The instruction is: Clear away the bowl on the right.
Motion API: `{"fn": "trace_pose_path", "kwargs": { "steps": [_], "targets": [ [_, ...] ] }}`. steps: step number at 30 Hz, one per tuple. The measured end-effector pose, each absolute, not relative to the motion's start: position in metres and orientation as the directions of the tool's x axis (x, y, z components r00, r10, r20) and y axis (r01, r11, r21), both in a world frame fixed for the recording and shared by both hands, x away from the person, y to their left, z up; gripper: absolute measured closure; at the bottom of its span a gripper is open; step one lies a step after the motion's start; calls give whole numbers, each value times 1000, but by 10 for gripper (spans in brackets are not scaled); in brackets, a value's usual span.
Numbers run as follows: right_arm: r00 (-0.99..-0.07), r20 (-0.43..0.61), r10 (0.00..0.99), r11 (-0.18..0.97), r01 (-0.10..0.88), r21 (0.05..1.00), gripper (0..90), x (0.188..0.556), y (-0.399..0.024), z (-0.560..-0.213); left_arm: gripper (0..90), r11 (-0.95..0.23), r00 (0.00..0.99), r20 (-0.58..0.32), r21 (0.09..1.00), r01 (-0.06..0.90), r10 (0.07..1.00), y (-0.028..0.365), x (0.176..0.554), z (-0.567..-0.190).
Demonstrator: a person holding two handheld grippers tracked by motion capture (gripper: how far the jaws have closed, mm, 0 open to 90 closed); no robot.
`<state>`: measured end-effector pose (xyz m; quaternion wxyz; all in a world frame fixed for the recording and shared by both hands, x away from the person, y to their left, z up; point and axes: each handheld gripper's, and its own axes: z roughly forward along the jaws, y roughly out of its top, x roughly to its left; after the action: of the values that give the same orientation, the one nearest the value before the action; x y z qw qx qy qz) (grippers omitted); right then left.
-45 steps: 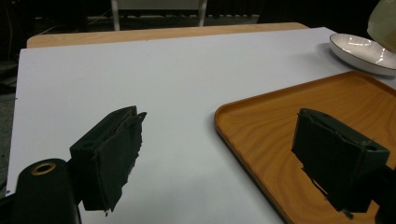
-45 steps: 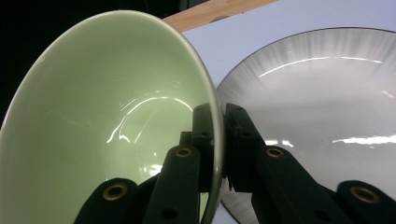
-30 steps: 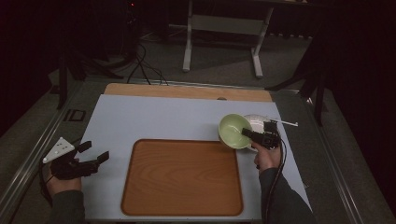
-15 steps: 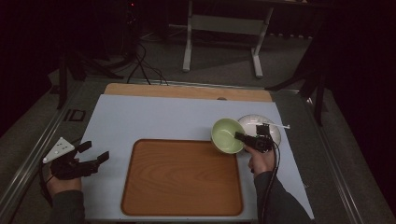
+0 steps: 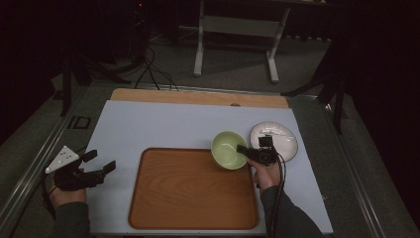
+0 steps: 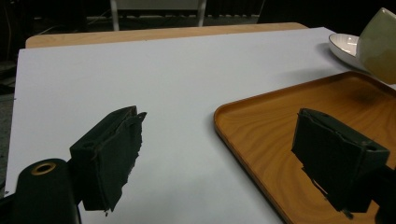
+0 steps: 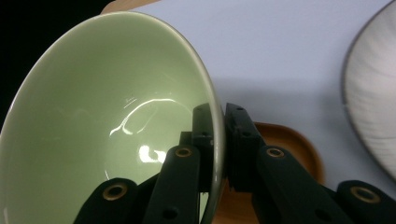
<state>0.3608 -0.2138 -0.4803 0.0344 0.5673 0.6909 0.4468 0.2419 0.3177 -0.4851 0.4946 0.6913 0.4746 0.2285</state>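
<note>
A pale green bowl (image 5: pixel 228 149) hangs over the far right corner of the wooden tray (image 5: pixel 188 191), held by its rim. My right gripper (image 5: pixel 242 150) is shut on that rim, one jaw inside the bowl (image 7: pixel 107 116) and one outside; the gripper (image 7: pixel 218 140) pinches the right edge. A white plate (image 5: pixel 281 138) lies on the table just right of the bowl. My left gripper (image 5: pixel 101 162) rests at the table's left edge, open and holding nothing. In the left gripper view its gripper (image 6: pixel 224 154) points at the tray's near left rim (image 6: pixel 233 135), with the bowl (image 6: pixel 380 44) and plate (image 6: pixel 343 44) far off.
A light blue mat (image 5: pixel 163 124) covers the table, with a wooden strip (image 5: pixel 198 97) along its far edge. A metal stand (image 5: pixel 237 25) and cables (image 5: pixel 148 69) are on the dark floor beyond. A cable (image 5: pixel 277 198) trails along the right forearm.
My right gripper has carried the green bowl left and toward me, off the white plate and over the tray's corner. The left gripper has stayed put.
</note>
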Motion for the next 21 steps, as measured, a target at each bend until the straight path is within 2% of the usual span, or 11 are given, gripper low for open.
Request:
{"fn": "trace_pose_path", "kwargs": {
  "steps": [21],
  "targets": [
    [-418,450,790,36,763,646,834,352,-187,-488,156,-61,446,-154,901,430,882,318,242,-485]
  ]
}}
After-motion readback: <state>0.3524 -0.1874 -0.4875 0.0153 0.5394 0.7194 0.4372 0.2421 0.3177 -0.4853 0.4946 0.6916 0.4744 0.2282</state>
